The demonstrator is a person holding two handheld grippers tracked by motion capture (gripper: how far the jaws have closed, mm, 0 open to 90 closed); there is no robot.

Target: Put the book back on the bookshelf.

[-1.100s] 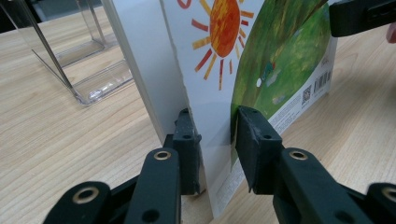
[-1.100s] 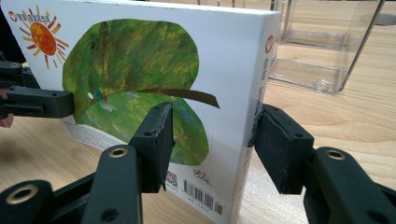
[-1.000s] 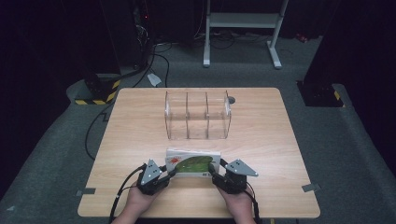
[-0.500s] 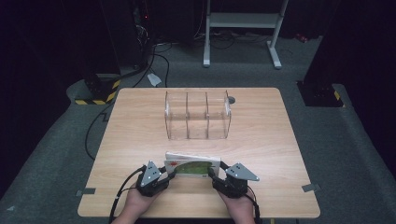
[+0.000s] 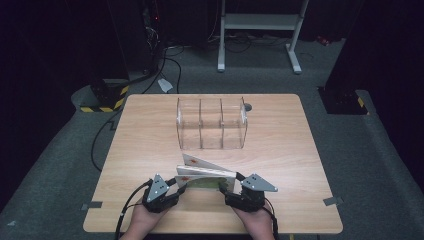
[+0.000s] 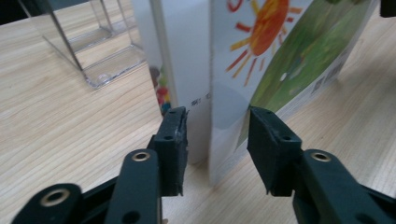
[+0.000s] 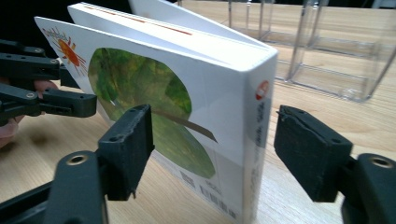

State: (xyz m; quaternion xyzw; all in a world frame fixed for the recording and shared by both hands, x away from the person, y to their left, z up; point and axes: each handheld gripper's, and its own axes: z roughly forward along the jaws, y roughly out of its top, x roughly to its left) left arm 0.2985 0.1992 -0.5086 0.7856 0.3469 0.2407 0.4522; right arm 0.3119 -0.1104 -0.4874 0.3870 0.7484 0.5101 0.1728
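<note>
I stood the book (image 5: 205,176) on edge so it can go into the clear organizer (image 5: 212,123). My left gripper (image 6: 217,128) and right gripper (image 7: 212,154) have just been opening and straddle it, released.

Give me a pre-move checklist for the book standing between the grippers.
1. Book upright on the table: ok.
2. Left gripper jaws have just been opening; pads astride the book's open end, one pad apart from it: not ok for lifting.
3. Right gripper jaws have just been opening, gaps both sides of the spine: not ok for lifting.
4. Book closed: not ok, covers fan apart.
5. Clear organizer compartments free: ok.
</note>
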